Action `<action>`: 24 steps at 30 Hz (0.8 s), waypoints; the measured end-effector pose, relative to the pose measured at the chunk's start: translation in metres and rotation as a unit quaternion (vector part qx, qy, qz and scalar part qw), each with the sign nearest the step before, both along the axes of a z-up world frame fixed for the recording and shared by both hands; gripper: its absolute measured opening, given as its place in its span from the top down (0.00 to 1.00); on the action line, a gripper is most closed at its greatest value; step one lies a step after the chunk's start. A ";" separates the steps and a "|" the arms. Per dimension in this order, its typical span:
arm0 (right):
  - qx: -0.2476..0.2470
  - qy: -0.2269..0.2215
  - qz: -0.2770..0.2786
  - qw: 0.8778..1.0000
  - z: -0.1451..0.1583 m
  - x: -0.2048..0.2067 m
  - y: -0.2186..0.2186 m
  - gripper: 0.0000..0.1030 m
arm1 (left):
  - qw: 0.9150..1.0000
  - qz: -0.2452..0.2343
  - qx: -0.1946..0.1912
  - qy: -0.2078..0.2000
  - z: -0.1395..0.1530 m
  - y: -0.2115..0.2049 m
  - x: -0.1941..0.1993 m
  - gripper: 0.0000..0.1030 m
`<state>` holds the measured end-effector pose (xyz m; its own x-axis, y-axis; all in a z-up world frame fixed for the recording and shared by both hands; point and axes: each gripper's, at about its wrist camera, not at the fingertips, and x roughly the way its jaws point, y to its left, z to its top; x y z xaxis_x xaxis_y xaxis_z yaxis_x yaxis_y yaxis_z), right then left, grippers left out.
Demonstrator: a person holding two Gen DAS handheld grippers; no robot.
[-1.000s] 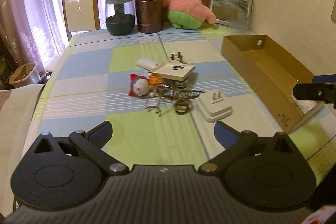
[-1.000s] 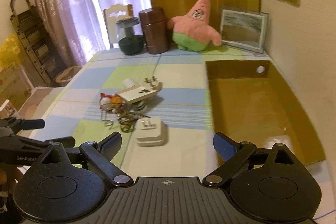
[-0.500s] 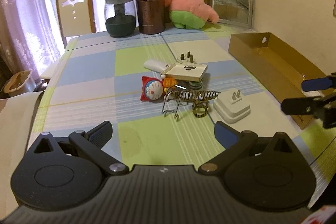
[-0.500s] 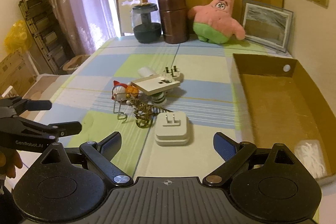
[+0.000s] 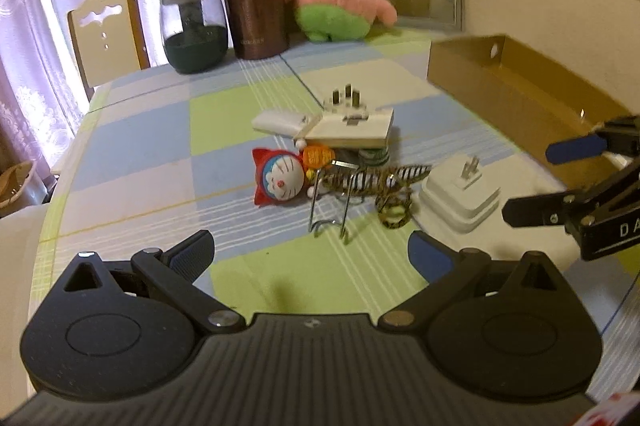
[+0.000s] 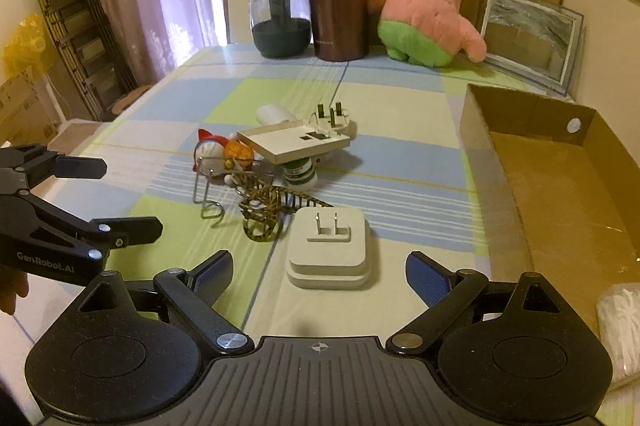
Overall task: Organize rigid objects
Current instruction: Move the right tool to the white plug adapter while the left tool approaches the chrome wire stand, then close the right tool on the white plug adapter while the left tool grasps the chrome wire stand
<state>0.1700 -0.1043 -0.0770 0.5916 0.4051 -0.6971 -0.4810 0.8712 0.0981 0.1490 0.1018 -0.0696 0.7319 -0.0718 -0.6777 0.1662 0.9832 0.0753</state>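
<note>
Both hand-held grippers have been brought nearer the clutter, jaws wide, nothing held. The white charger [image 6: 329,249] sits just ahead of the right hand-held gripper [image 6: 319,272]; the box [image 6: 560,186] lies to its right. Pickup judged imminent.

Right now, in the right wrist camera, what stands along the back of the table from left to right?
Dark glass jar → brown canister → pink starfish plush → framed picture.

A white two-pin charger [image 6: 329,248] is lying prongs-up at the right-wrist frame's centre, beside a jumbled pile: Doraemon toy [image 5: 280,180], flat white box [image 5: 352,130], possibly wire hooks [image 5: 332,202].
</note>
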 end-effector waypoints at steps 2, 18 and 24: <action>-0.003 0.001 0.003 1.000 -0.006 0.005 0.003 0.11 | 1.000 -0.009 0.001 0.007 -0.005 0.000 0.006 0.02; -0.021 0.016 -0.011 1.000 -0.045 0.040 0.019 0.26 | 0.999 -0.039 -0.001 0.013 -0.017 0.008 0.036 0.02; -0.024 0.018 -0.013 0.999 -0.052 0.041 0.023 0.39 | 0.999 -0.049 -0.011 0.014 -0.019 0.008 0.041 0.02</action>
